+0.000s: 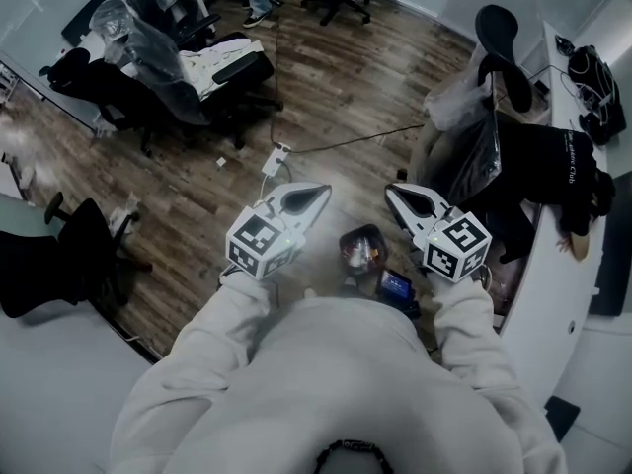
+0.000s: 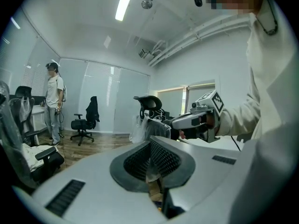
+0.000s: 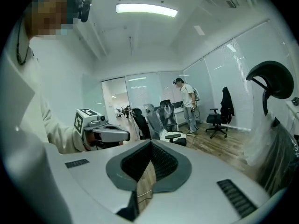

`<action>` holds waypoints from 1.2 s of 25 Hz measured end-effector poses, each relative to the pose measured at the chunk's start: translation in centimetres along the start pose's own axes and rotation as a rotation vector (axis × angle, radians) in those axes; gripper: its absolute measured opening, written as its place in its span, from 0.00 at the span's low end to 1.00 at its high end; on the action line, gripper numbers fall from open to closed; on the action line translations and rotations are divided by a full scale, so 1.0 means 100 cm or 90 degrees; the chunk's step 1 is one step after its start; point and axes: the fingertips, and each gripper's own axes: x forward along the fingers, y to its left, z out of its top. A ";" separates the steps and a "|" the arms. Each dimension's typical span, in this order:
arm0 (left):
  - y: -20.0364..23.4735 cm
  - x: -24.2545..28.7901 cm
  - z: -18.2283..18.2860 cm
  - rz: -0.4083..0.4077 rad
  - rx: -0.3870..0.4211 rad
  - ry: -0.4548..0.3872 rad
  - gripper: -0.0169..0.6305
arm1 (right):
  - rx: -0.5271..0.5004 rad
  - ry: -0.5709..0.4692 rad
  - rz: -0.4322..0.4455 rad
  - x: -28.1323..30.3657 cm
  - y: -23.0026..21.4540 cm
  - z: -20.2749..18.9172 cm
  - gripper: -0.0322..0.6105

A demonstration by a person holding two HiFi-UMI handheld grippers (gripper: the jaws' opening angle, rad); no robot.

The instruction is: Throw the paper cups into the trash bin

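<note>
Though shut and empty, left tongs (image 1: 321,192) and right tongs (image 1: 392,192) above dark, litter-filled trash bin (image 1: 363,229).

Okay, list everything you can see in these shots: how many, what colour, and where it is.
trash bin: one, dark, on the floor between the two grippers; its contents are too small to identify
office chair: one, black, left edge
plastic-wrapped chairs: two, black, one top left and one on the right by the desk
power strip: one, white, on the floor at centre, with a cable attached
desk: one, white, along the right edge
dark garment: one, black, draped over the desk
floor: brown wood planks
standing person: one, white top, far left in the left gripper view
left gripper: one, white, jaws shut, empty
right gripper: one, white, jaws shut, empty
sleeves: two, light grey, bottom
</note>
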 end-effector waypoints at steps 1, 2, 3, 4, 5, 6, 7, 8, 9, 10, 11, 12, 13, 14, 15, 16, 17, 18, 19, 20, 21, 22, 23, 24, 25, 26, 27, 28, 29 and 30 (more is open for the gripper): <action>0.002 -0.002 0.001 0.001 -0.004 -0.003 0.01 | -0.003 -0.001 0.002 0.002 0.002 0.000 0.08; 0.003 -0.004 0.002 0.002 -0.006 -0.006 0.01 | -0.008 0.000 0.004 0.005 0.005 0.000 0.08; 0.004 -0.005 0.003 0.002 -0.006 -0.008 0.01 | -0.011 0.003 0.007 0.007 0.007 -0.001 0.08; 0.003 -0.004 0.003 0.000 -0.005 -0.007 0.01 | -0.012 0.004 0.009 0.008 0.008 -0.002 0.08; 0.002 -0.003 0.002 -0.002 -0.004 -0.005 0.01 | -0.010 0.005 0.010 0.007 0.008 -0.003 0.08; 0.000 -0.002 0.001 -0.004 -0.005 -0.003 0.01 | -0.008 0.005 0.011 0.007 0.008 -0.003 0.08; -0.001 0.000 0.001 -0.005 -0.007 -0.003 0.01 | -0.008 0.004 0.012 0.006 0.007 -0.002 0.08; -0.002 0.001 0.001 -0.006 -0.008 -0.004 0.01 | -0.009 0.004 0.012 0.005 0.008 -0.001 0.08; -0.003 0.002 0.002 -0.007 -0.007 -0.006 0.01 | -0.011 0.004 0.013 0.005 0.008 0.000 0.08; -0.005 0.003 0.003 -0.008 -0.005 -0.007 0.01 | -0.014 0.004 0.014 0.005 0.009 0.000 0.08; -0.006 0.005 0.003 -0.010 -0.005 -0.009 0.01 | -0.015 0.004 0.014 0.005 0.009 0.000 0.08; -0.007 0.006 0.003 -0.012 -0.004 -0.010 0.01 | -0.017 0.005 0.014 0.005 0.010 0.000 0.08; -0.009 0.007 0.003 -0.015 -0.003 -0.012 0.01 | -0.018 0.005 0.014 0.006 0.010 0.000 0.08; -0.011 0.008 0.003 -0.017 -0.003 -0.013 0.01 | -0.019 0.006 0.015 0.006 0.011 -0.001 0.08; -0.013 0.008 0.003 -0.020 -0.002 -0.013 0.01 | -0.019 0.007 0.016 0.006 0.012 -0.001 0.08; -0.016 0.009 0.004 -0.022 -0.002 -0.013 0.01 | -0.018 0.008 0.016 0.006 0.013 -0.002 0.08; -0.018 0.009 0.004 -0.025 -0.001 -0.013 0.01 | -0.017 0.009 0.017 0.005 0.014 -0.002 0.08; -0.021 0.009 0.005 -0.027 -0.001 -0.013 0.01 | -0.015 0.009 0.018 0.005 0.015 -0.002 0.08; -0.023 0.009 0.005 -0.028 -0.001 -0.014 0.01 | -0.013 0.007 0.019 0.004 0.015 -0.001 0.08; -0.024 0.009 0.005 -0.028 -0.002 -0.015 0.01 | -0.012 0.006 0.020 0.003 0.015 -0.001 0.08; -0.025 0.009 0.005 -0.028 -0.002 -0.016 0.01 | -0.013 0.005 0.020 0.002 0.015 -0.001 0.08; -0.026 0.010 0.005 -0.028 -0.002 -0.017 0.01 | -0.016 0.007 0.020 0.002 0.015 -0.002 0.08; -0.027 0.010 0.004 -0.027 -0.003 -0.018 0.01 | -0.019 0.009 0.020 0.001 0.015 -0.003 0.08; -0.027 0.010 0.004 -0.027 -0.003 -0.018 0.01 | -0.021 0.011 0.020 0.001 0.016 -0.003 0.08; -0.029 0.010 0.003 -0.027 -0.003 -0.018 0.01 | -0.022 0.012 0.021 0.001 0.017 -0.004 0.08; -0.029 0.009 0.003 -0.027 -0.004 -0.019 0.01 | -0.022 0.013 0.022 0.001 0.017 -0.004 0.08; -0.030 0.008 0.003 -0.026 -0.005 -0.019 0.01 | -0.021 0.014 0.023 0.001 0.018 -0.005 0.08; -0.029 0.008 0.003 -0.024 -0.005 -0.020 0.01 | -0.021 0.014 0.024 0.001 0.019 -0.005 0.08; -0.029 0.007 0.003 -0.023 -0.006 -0.020 0.01 | -0.021 0.016 0.025 0.002 0.020 -0.006 0.08; -0.029 0.007 0.004 -0.021 -0.007 -0.020 0.01 | -0.022 0.017 0.026 0.002 0.021 -0.006 0.08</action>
